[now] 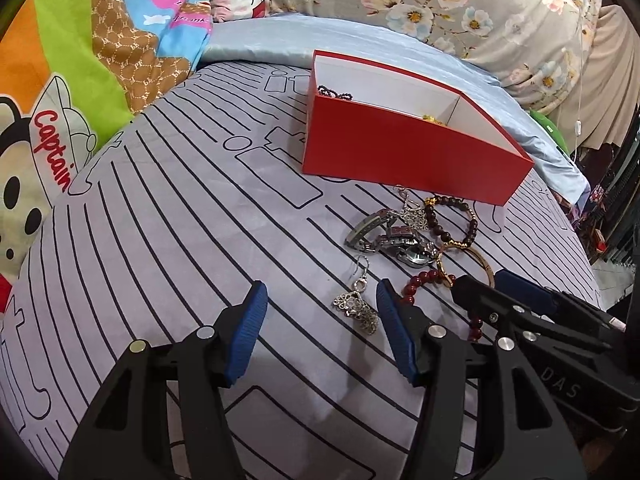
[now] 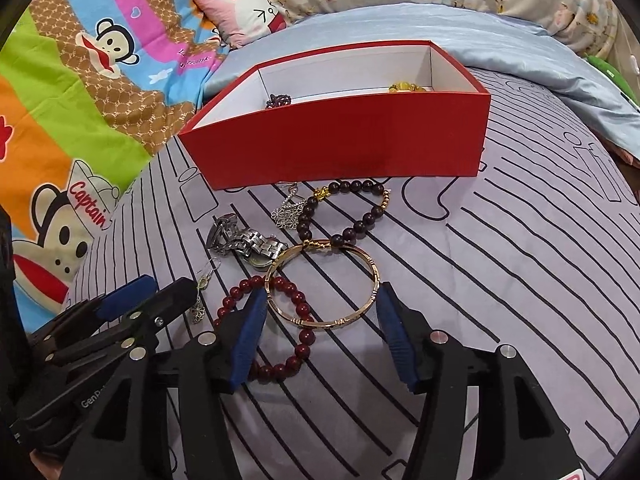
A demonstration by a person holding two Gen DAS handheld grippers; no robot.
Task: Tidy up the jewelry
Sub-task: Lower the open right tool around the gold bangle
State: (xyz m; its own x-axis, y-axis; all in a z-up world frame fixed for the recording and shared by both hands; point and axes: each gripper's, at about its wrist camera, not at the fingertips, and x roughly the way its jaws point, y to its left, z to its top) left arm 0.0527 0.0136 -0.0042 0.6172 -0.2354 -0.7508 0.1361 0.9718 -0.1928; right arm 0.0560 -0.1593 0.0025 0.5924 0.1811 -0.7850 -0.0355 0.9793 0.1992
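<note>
The jewelry lies in a loose heap on the striped bed sheet (image 2: 500, 280) just in front of the red box (image 2: 340, 144): gold bangle (image 2: 374, 280), red bead bracelet (image 2: 298, 304), dark bead bracelet (image 2: 360, 216), watch (image 2: 252, 242) and silver earring (image 1: 356, 306). The right gripper (image 2: 320, 334) has its fingers spread wide either side of the bangle, holding nothing. The left gripper (image 1: 320, 330) is likewise wide open around the earring.

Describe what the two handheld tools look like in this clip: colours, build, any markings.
Both match: the left tool and right tool have matte black plastic arms with triangular cut-outs, silver round pivot pins, and two fingers faced with ribbed blue pads. Pale embossed lettering shows on the bodies: "DAS" on the right one, "Gen..." (partly cut off) on the left. No cables or sleeves are visible.
</note>
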